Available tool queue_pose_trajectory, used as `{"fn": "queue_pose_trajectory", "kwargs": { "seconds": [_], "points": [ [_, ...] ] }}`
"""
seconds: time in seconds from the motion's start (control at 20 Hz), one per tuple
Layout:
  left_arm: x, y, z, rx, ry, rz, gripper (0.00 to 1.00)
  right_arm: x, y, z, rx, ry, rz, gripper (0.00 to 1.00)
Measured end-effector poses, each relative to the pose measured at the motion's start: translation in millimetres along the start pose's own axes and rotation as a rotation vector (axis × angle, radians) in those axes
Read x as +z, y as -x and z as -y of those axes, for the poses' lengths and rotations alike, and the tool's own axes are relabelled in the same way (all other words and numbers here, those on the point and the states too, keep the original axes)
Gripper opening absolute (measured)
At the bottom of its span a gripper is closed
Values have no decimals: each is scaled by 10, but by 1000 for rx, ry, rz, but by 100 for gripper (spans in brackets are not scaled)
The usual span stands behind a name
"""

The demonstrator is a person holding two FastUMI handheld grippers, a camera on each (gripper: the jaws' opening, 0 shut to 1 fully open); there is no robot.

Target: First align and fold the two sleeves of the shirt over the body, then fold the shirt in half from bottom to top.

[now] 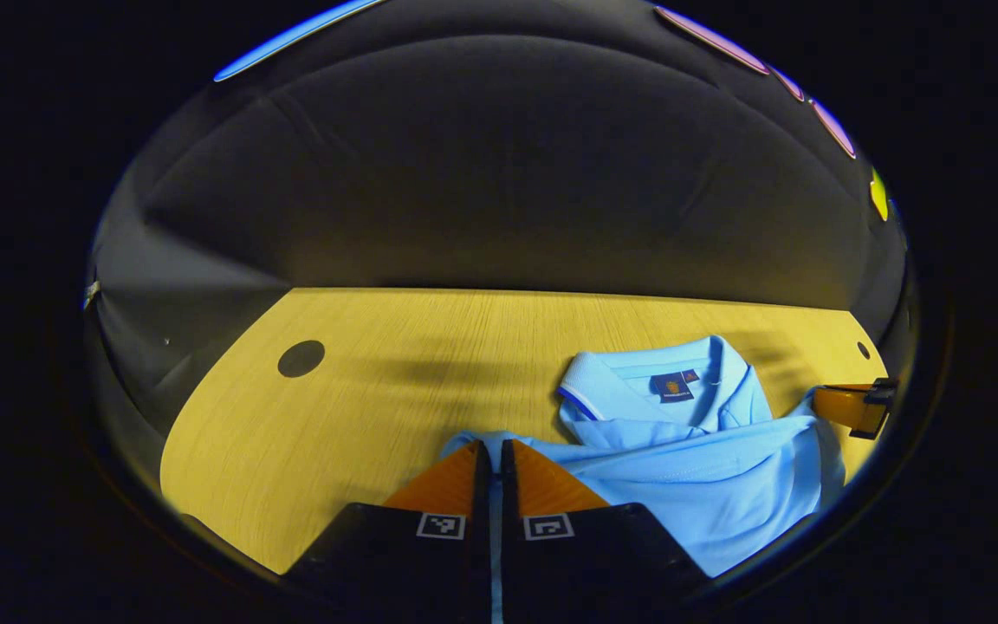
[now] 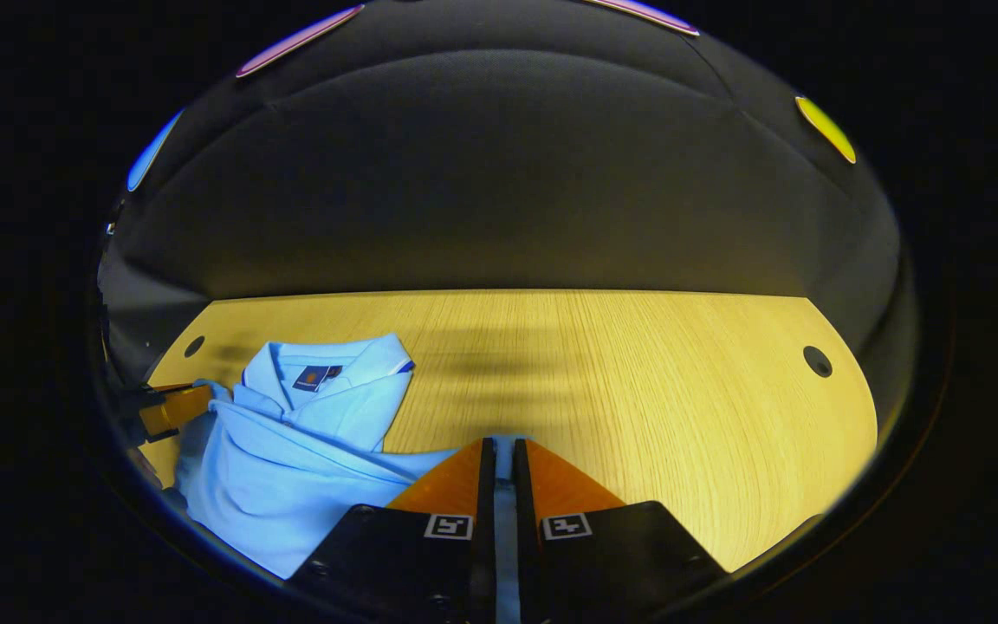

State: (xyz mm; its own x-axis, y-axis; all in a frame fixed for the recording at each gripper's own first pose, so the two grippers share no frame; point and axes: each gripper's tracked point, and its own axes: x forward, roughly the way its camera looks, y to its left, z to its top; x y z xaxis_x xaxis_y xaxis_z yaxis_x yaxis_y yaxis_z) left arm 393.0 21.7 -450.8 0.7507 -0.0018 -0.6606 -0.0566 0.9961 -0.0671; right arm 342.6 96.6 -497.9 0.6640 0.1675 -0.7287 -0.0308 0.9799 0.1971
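Observation:
A light blue polo shirt (image 1: 707, 485) lies rumpled on the wooden table (image 1: 378, 390), its collar (image 1: 651, 381) toward the far wall. My left gripper (image 1: 494, 451) is shut on an edge of the fabric, and a thin strip of blue shows between its fingers. Farther right, the right gripper (image 1: 854, 407) touches the shirt's other side. In the right gripper view the shirt (image 2: 274, 477) bunches at the left with its collar (image 2: 326, 373) up. There my right gripper (image 2: 503, 446) is shut on a blue edge, and the left gripper (image 2: 170, 407) sits at the shirt's far left.
The table (image 2: 638, 390) has round cable holes near its far corners (image 1: 301, 358) (image 2: 817, 360). Black cloth walls close in behind the table's far edge. Bare wood stretches left of the shirt in the left gripper view and right of it in the right gripper view.

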Motion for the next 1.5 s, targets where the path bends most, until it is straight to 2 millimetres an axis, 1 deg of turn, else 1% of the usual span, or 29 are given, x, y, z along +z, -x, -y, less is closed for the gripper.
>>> {"fn": "queue_pose_trajectory", "kwargs": {
  "seconds": [0.1, 0.15, 0.25, 0.3, 0.35, 0.4, 0.45, 0.5, 0.55, 0.6, 0.7, 0.85, 0.95, 1.05, 1.1, 1.2, 1.35, 1.4, 1.5],
  "points": [
    [2, 19, -1, 4, -5, 1, 11, -31, 9, 1, -6, -12, -12, 25],
    [13, 31, 3, 5, -3, 3, 14, -46, 4, 11, -9, -16, -16, 30],
    [31, 54, 8, 6, 5, 7, 43, -40, 36, 41, -11, -23, -20, 41],
    [36, 66, 7, 4, 4, 10, 57, -40, 47, 61, -17, -25, -21, 55],
    [53, 93, 16, 5, 1, 14, 71, -27, 49, 80, -23, -27, -12, 66],
    [66, 110, 11, 7, -4, 19, 79, 0, 73, 93, -27, -32, -1, 77],
    [96, 134, 11, 10, -8, 28, 79, 8, 105, 107, -30, -40, 8, 81],
    [109, 173, 24, 9, -9, 34, 84, 14, 138, 115, -33, -49, 11, 85],
    [140, 223, 38, 10, -15, 45, 94, 22, 179, 125, -34, -56, 17, 93],
    [158, 279, 38, 9, -24, 57, 99, 34, 237, 127, -32, -62, 23, 98],
    [187, 452, 89, -1, -44, 82, 98, 75, 386, 96, -16, -72, 48, 98],
    [236, 764, 148, -10, -75, 129, 98, 176, 702, 31, 12, -34, 105, 98],
    [263, 996, 178, -16, -87, 156, 98, 237, 965, -35, 20, 12, 143, 99],
    [309, 1293, 217, -22, -79, 189, 97, 316, 1285, -130, 31, 60, 196, 98],
    [325, 1463, 249, -30, -74, 207, 97, 355, 1468, -189, 39, 82, 220, 98],
    [364, 1834, 289, -38, -80, 248, 97, 398, 1860, -382, 80, 114, 266, 98],
    [379, 2485, 385, -63, -70, 303, 97, 443, 2474, -559, 124, 130, 330, 98],
    [332, 2709, 413, -72, -63, 311, 97, 447, 2704, -582, 133, 126, 348, 98],
    [222, 3176, 401, -75, -65, 331, 97, 384, 3079, -605, 147, 117, 365, 98]
  ]
}}
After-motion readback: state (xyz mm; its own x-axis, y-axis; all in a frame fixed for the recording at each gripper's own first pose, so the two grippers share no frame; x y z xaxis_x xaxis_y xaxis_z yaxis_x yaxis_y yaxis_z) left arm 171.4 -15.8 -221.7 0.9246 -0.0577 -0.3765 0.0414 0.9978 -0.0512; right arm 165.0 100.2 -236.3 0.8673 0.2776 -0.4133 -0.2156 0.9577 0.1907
